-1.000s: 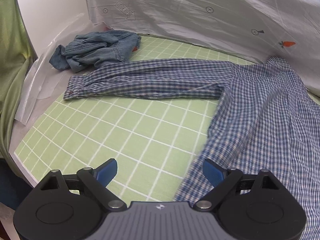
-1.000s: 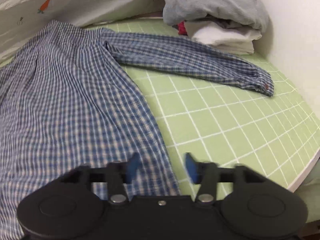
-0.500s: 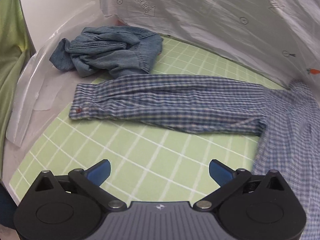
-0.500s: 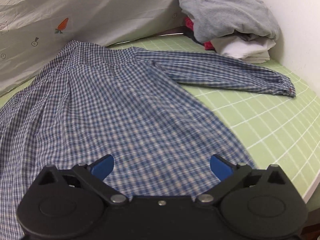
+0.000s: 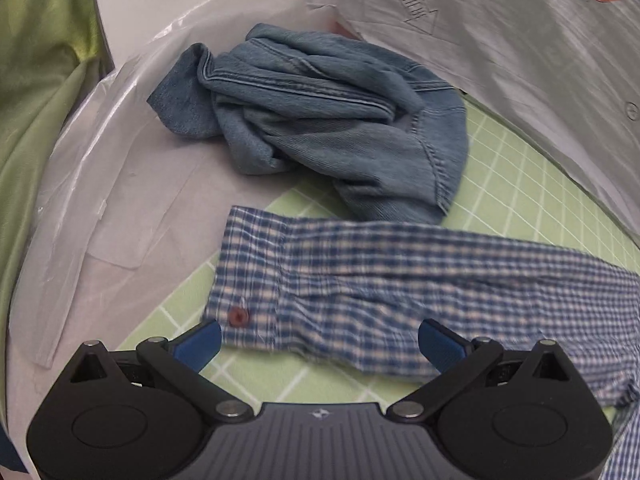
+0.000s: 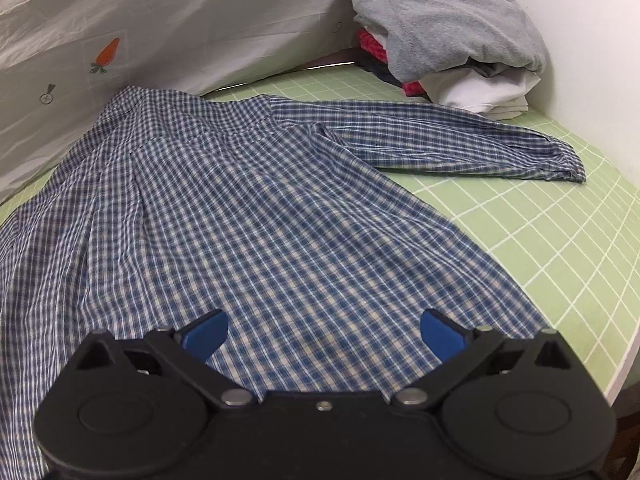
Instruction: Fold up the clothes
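A blue-and-white checked shirt [image 6: 248, 216] lies spread flat on the green grid mat [image 6: 552, 240], its right sleeve [image 6: 440, 140] stretched out toward the wall. In the left wrist view the shirt's left sleeve [image 5: 400, 288] runs across the mat, its cuff with a red button [image 5: 238, 315] close in front. My left gripper [image 5: 320, 344] hangs open over that cuff end, nothing between its blue pads. My right gripper [image 6: 324, 332] is open just above the shirt's lower body, empty.
A crumpled denim garment [image 5: 320, 128] lies just beyond the cuff, partly on clear plastic sheeting [image 5: 100, 200]. A stack of folded clothes [image 6: 448, 36] sits in the far right corner. A white carrot-print sheet [image 6: 160, 28] backs the mat. The mat's edge [image 6: 624, 344] is at right.
My left gripper has moved left and closer along the sleeve to its cuff. My right gripper opened wide and shifted left from the shirt's edge to over its lower body.
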